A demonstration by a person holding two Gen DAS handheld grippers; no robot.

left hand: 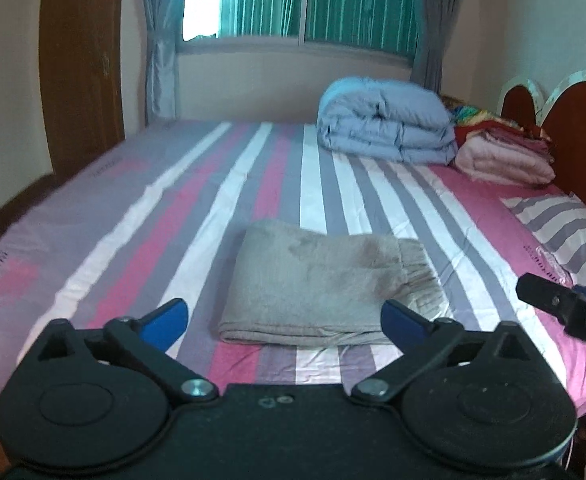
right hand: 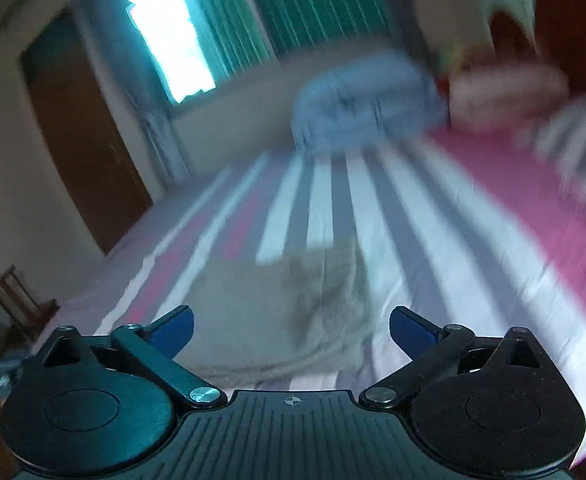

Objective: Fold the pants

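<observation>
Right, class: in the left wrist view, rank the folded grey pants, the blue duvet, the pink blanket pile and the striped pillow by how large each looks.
1. Grey pants, though nearest the camera.
2. Blue duvet.
3. Pink blanket pile and striped pillow look alike; the pillow is cut off, so unranked.

The bed (left hand: 197, 208) wears a sheet striped in pink, grey and white. Folded grey pants (left hand: 317, 288) lie near its front edge; a rolled blue duvet (left hand: 385, 124), pink folded blankets (left hand: 505, 156) (stacked beside it) and a striped pillow (left hand: 565, 228) lie farther back.

Blue duvet (left hand: 385, 120) beside pink blankets (left hand: 505, 156)
</observation>
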